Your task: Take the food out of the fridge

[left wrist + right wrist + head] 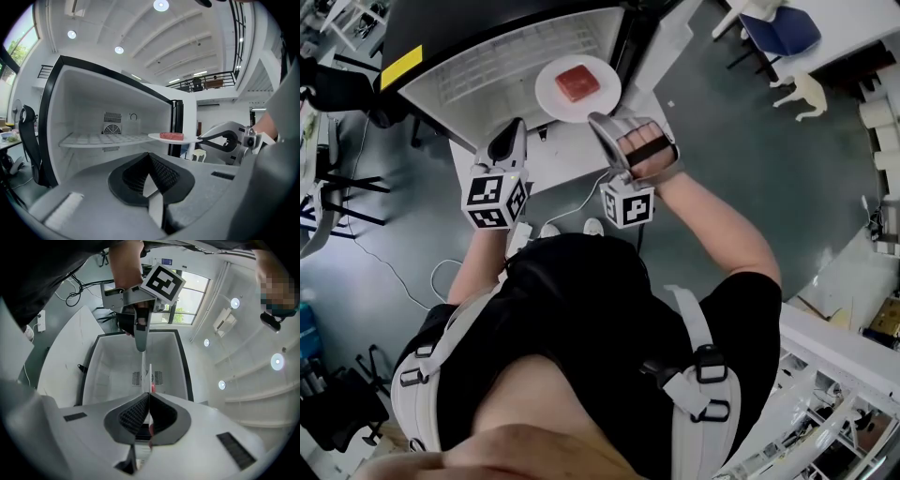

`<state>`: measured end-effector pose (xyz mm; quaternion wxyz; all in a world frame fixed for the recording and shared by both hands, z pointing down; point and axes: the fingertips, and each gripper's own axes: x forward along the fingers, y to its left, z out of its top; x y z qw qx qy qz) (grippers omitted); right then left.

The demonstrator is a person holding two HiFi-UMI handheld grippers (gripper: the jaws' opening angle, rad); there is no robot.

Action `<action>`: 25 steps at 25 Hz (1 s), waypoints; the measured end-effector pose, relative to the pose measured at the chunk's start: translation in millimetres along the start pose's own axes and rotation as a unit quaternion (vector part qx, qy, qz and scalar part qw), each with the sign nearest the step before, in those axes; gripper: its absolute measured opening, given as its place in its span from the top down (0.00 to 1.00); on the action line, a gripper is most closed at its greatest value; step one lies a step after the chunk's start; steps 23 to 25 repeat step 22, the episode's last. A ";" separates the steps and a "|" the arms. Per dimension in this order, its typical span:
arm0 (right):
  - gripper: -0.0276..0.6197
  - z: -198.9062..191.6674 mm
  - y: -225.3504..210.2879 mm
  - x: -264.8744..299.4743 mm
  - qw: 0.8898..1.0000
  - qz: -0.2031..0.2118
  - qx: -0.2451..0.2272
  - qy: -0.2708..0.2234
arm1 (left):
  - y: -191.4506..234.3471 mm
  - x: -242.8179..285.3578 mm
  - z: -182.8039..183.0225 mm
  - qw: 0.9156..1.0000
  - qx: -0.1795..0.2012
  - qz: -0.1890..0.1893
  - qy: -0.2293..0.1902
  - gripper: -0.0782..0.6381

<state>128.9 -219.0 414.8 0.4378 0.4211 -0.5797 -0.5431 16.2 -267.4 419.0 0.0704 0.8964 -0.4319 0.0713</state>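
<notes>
Right gripper (600, 124) clamps the plate (551, 101) by its rim, probably stiff but breakable (loose meat (577, 82) may slide), while left gripper (512, 133) jaws sit together, empty.

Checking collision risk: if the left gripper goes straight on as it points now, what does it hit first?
The left gripper would likely meet the fridge shelf, just left of the plate. Depth is unclear, so it may pass over to the back wall.
</notes>
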 end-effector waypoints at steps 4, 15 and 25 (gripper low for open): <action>0.94 2.9 1.4 -3.2 1.000 -0.007 0.001 -0.010 | -1.4 0.3 3.2 1.000 0.003 0.001 -0.002 0.89; 0.94 3.0 2.7 -0.1 1.000 -0.012 0.008 -0.016 | 0.5 -7.9 8.6 1.000 0.004 0.008 -0.002 0.89; 0.94 3.5 -2.1 3.2 1.000 -0.017 0.009 -0.015 | 3.3 -15.3 17.0 1.000 0.003 0.011 -0.009 0.89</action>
